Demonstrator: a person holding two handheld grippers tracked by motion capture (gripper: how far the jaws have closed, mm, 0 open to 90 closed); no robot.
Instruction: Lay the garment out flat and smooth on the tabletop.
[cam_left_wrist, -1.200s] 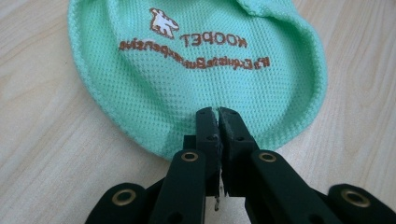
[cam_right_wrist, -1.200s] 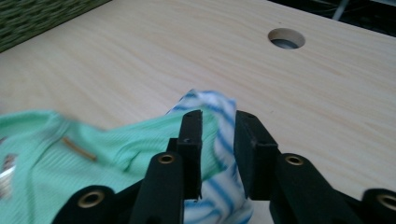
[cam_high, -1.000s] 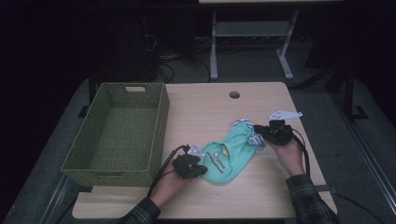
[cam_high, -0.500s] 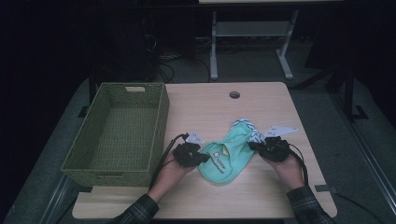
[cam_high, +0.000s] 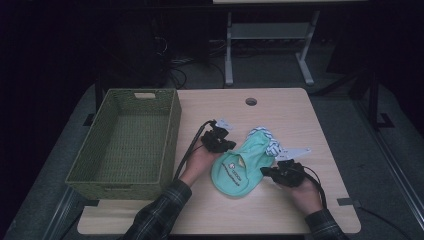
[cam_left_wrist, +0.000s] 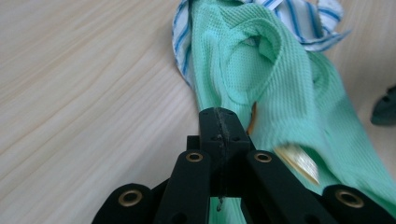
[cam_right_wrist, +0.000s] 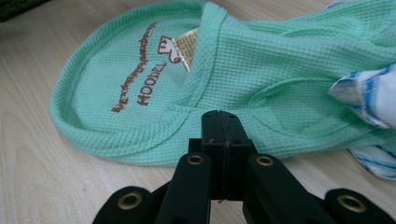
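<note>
Found a small mint-green waffle-knit garment (cam_high: 240, 167) lying flat on the pale wooden worktop (cam_high: 290, 107), a little toward the near edge and right of the middle, with a blue-and-white striped cloth (cam_high: 268, 142) tucked at its far end. Stood a green woven basket (cam_high: 172, 130) along the left edge, apart from the garment.

Saw the left gripper (cam_high: 227, 145) at the garment's left hem, jaws closed flat together, tips touching the knit (cam_left_wrist: 280, 93); could not tell whether any fold was pinched. Saw the right gripper (cam_high: 268, 172) at the near right hem, jaws likewise fully closed against the bound edge (cam_right_wrist: 219, 119); same doubt about a pinch.

Judged the garment light, soft and limp: likely to sag, fold and drag rather than slide as one piece. Judged the thicker stitched hem or neck binding the best hold, at two points well apart, clear of the loose striped cloth.
</note>
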